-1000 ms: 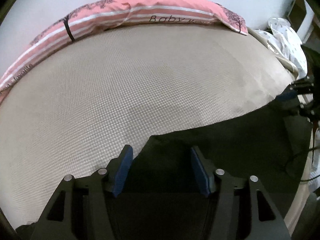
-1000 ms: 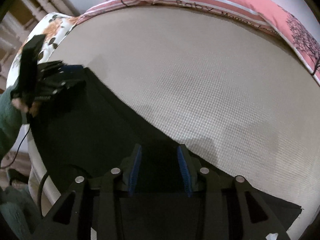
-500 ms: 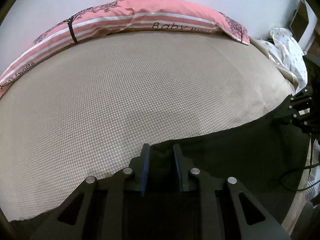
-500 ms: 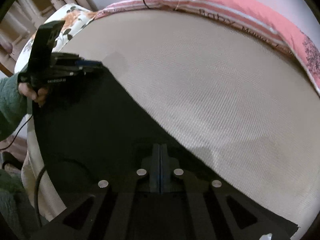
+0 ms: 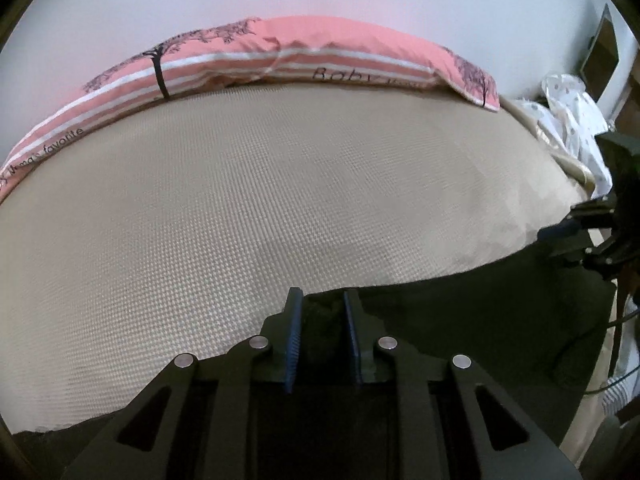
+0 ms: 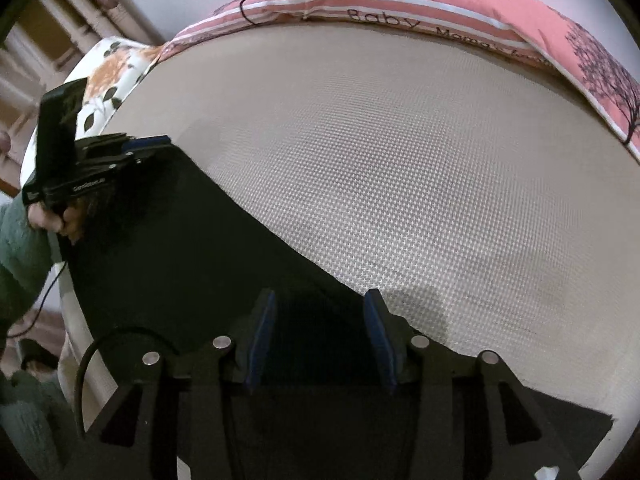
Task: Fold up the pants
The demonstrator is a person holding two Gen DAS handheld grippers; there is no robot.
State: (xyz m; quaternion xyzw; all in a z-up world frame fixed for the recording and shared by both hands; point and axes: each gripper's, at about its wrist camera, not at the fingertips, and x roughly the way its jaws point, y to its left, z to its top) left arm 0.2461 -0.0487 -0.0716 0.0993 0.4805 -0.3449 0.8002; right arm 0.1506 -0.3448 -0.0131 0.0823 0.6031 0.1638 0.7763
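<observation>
A: What does the bed (image 5: 224,216) show of progress?

B: Most of its woven beige cover lies bare. The pink striped bolster (image 5: 304,60) runs along the far side by the wall, and a white spotted cloth (image 5: 576,116) is bunched at one end. The black pants (image 6: 192,256) lie along the near edge only, spread flat. Their far hem runs as a clean slanting line across the cover, and one corner reaches out at the lower right of the right wrist view.

A: So is any fold made yet?

B: None can be made out. The cloth is so dark that layers cannot be told apart, but it looks like a single flat sheet. By that judgement the task is at its start: the edge is being taken up, and every fold is left to do.

A: And the left hand-held gripper (image 5: 320,336)?

B: Its jaws have just been closing, and they now stand narrow, pinching a raised bunch of the pants' edge between the blue pads (image 5: 294,340). The right wrist view shows it from the side, low on the cloth at the far end, with a hand (image 6: 52,220) in a green sleeve behind it.

A: The right hand-held gripper (image 6: 320,336)?

B: Its jaws have just been opening, and they stand spread over the pants' edge. Cloth lies between and beneath the fingers (image 6: 260,340), but neither pad presses on it, so it grips nothing. It probably needs to clamp on before both ends can be lifted together for the first fold.
</observation>
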